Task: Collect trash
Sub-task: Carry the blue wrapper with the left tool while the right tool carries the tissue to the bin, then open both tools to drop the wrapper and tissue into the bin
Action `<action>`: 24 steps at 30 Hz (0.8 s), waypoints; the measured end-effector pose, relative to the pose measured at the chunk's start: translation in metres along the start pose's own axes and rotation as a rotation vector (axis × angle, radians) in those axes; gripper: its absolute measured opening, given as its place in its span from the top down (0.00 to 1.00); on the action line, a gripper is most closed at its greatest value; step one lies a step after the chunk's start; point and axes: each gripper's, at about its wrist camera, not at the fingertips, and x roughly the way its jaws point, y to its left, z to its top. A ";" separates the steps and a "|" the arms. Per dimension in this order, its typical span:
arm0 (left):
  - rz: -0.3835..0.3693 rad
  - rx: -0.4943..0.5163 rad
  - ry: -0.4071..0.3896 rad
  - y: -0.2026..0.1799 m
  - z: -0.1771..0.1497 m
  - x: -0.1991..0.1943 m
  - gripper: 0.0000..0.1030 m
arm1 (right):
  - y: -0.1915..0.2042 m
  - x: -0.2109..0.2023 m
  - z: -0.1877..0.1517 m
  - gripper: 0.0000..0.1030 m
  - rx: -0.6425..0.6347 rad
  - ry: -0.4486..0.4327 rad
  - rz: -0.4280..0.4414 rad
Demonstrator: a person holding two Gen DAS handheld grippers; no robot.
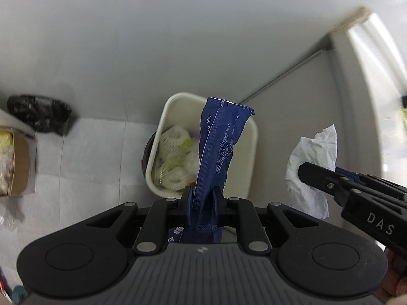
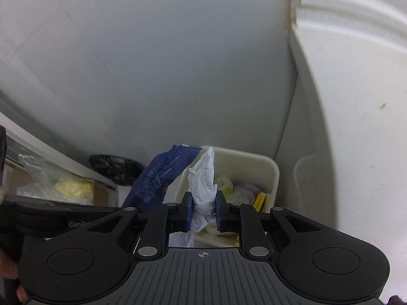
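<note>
Left tongs [image 1: 202, 198] are clamping a blue snack wrapper [image 1: 218, 147], jaws nearly together, wrapper sticking up between them. Right tongs [image 2: 202, 211] are pinching a crumpled white tissue [image 2: 203, 178], same narrow gap. Both are hanging over the cream bin [image 1: 250, 152], already holding foam netting and scraps, on the floor by the wall corner. Looks like the drop-off step: each load needs centring over the bin mouth, then releasing. Tissue is sitting just off the rim in the left view, so it needs shifting inward first.
</note>
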 end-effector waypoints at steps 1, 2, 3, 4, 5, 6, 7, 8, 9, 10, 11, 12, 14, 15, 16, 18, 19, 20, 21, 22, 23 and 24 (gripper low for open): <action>0.005 -0.004 0.012 0.002 0.000 0.007 0.87 | 0.000 0.008 0.000 0.83 -0.001 0.014 -0.007; 0.013 -0.004 0.027 0.005 0.000 0.014 0.87 | 0.002 0.013 0.000 0.83 -0.004 0.026 -0.014; 0.020 0.001 0.040 0.007 0.000 0.022 0.87 | 0.002 0.020 0.000 0.83 -0.005 0.038 -0.018; 0.026 0.006 0.054 0.008 0.000 0.029 0.87 | 0.002 0.027 0.000 0.83 -0.004 0.048 -0.021; 0.031 0.009 0.070 0.008 0.001 0.038 0.87 | 0.002 0.033 0.001 0.83 0.000 0.059 -0.022; 0.033 0.007 0.086 0.009 0.002 0.047 0.87 | 0.001 0.039 0.002 0.83 0.005 0.069 -0.023; 0.031 0.003 0.100 0.009 0.005 0.055 0.87 | -0.001 0.043 0.000 0.83 0.012 0.078 -0.023; 0.031 -0.002 0.112 0.009 0.008 0.063 0.87 | -0.002 0.048 0.000 0.83 0.017 0.086 -0.024; 0.034 -0.004 0.122 0.010 0.010 0.070 0.87 | -0.003 0.053 0.001 0.83 0.020 0.094 -0.024; 0.040 -0.004 0.130 0.010 0.013 0.077 0.87 | -0.003 0.058 0.001 0.83 0.022 0.102 -0.026; 0.045 -0.002 0.139 0.010 0.015 0.085 0.87 | -0.004 0.061 -0.001 0.83 0.021 0.110 -0.028; 0.049 -0.001 0.147 0.009 0.016 0.092 0.87 | -0.005 0.067 0.002 0.83 0.018 0.122 -0.030; 0.058 0.003 0.164 0.009 0.018 0.107 0.86 | -0.004 0.074 0.001 0.83 0.005 0.140 -0.036; 0.062 0.006 0.171 0.008 0.019 0.113 0.86 | -0.005 0.079 0.004 0.83 -0.002 0.148 -0.043; 0.065 0.008 0.177 0.008 0.019 0.119 0.86 | -0.006 0.084 0.004 0.83 -0.009 0.156 -0.049; 0.069 0.008 0.189 0.007 0.021 0.130 0.86 | -0.002 0.089 0.005 0.83 -0.021 0.167 -0.063; 0.070 0.006 0.192 0.007 0.022 0.135 0.86 | -0.003 0.091 0.006 0.83 -0.027 0.171 -0.068; 0.070 0.007 0.192 0.008 0.022 0.137 0.86 | -0.004 0.095 0.007 0.83 -0.032 0.176 -0.072; 0.072 0.010 0.191 0.008 0.022 0.140 0.86 | -0.007 0.098 0.008 0.83 -0.037 0.182 -0.076; 0.073 0.013 0.188 0.008 0.023 0.142 0.85 | -0.008 0.101 0.008 0.83 -0.043 0.188 -0.081; 0.070 0.017 0.184 0.008 0.023 0.142 0.86 | -0.008 0.105 0.009 0.83 -0.048 0.194 -0.087; 0.068 0.019 0.180 0.007 0.022 0.139 0.85 | -0.009 0.108 0.009 0.83 -0.053 0.200 -0.092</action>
